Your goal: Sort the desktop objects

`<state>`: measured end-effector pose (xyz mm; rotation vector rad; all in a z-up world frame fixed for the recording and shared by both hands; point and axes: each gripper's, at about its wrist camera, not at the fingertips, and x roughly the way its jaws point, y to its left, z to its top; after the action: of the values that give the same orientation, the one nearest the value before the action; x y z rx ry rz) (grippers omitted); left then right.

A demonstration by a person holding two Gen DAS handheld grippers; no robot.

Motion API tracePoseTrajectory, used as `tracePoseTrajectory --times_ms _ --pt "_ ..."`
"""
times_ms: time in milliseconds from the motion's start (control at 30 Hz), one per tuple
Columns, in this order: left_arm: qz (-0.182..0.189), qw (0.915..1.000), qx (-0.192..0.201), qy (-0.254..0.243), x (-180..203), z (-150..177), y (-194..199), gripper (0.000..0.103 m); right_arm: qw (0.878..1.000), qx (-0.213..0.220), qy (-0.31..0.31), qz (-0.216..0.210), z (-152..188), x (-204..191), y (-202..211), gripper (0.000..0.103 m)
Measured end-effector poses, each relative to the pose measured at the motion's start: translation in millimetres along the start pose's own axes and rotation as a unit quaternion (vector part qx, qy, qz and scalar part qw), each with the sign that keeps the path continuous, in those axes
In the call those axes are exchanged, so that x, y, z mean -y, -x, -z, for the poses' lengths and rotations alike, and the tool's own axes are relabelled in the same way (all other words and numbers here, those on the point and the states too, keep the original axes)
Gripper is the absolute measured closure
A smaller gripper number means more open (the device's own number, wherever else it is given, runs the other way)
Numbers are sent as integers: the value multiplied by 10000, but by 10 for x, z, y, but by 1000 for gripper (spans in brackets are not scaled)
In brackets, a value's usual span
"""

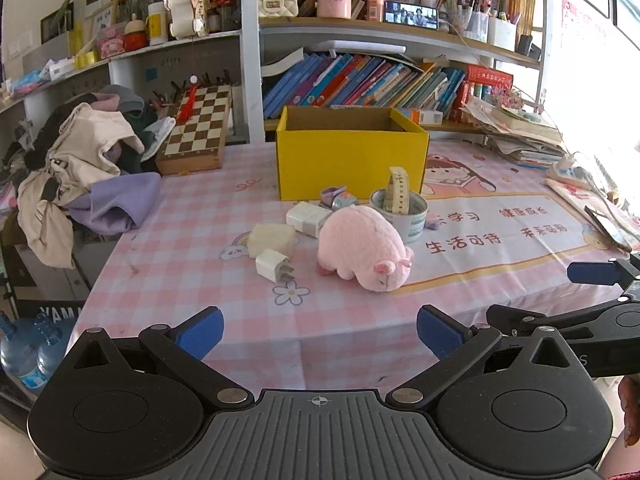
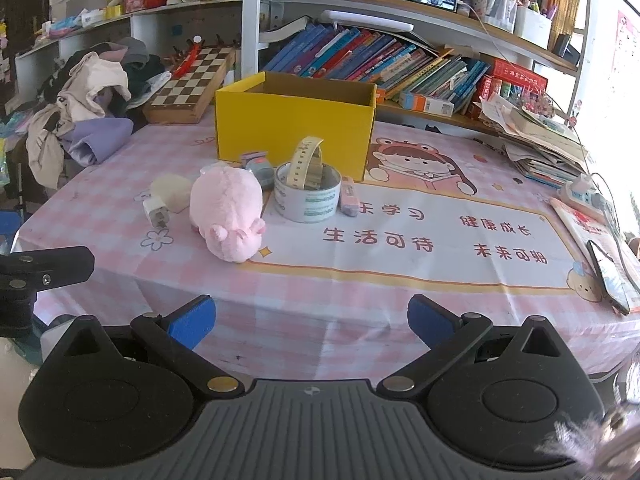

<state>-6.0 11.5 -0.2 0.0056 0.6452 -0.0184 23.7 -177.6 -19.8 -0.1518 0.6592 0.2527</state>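
Both grippers, left gripper (image 1: pixel 320 332) and right gripper (image 2: pixel 311 322), hang at the near edge of the table (image 2: pixel 360 320) with fingers wide apart, holding nothing. Pink plush pig (image 2: pixel 226 216), tape roll (image 2: pixel 307 196) and white charger (image 2: pixel 155 211) lie near the yellow box (image 2: pixel 294 128), which stands farther back.

Two bright daytime fisheye pictures. Strong daylight pours in from the right edge of both frames, washing that side out to near white, so the stacked papers (image 1: pixel 524 128) there lose detail. The left side is dimmer, and the clothes pile (image 1: pixel 84 168) sits in softer light. The pink plush toy (image 1: pixel 362 248) casts only a faint shadow on the desk (image 1: pixel 192 240). Straight shelves bow outward, and the corners are black. The middle is sharp. At lower right of the right wrist view, a fuzzy sleeve (image 2: pixel 588 444) is blurred.
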Motion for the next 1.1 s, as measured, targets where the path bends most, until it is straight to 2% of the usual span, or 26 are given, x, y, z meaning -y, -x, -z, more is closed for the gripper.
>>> tracePoseTrajectory --times_ms 1100 --pt "50 9999 -105 -63 22 4 -37 0 10000 -8 -61 -16 3 8 -43 0"
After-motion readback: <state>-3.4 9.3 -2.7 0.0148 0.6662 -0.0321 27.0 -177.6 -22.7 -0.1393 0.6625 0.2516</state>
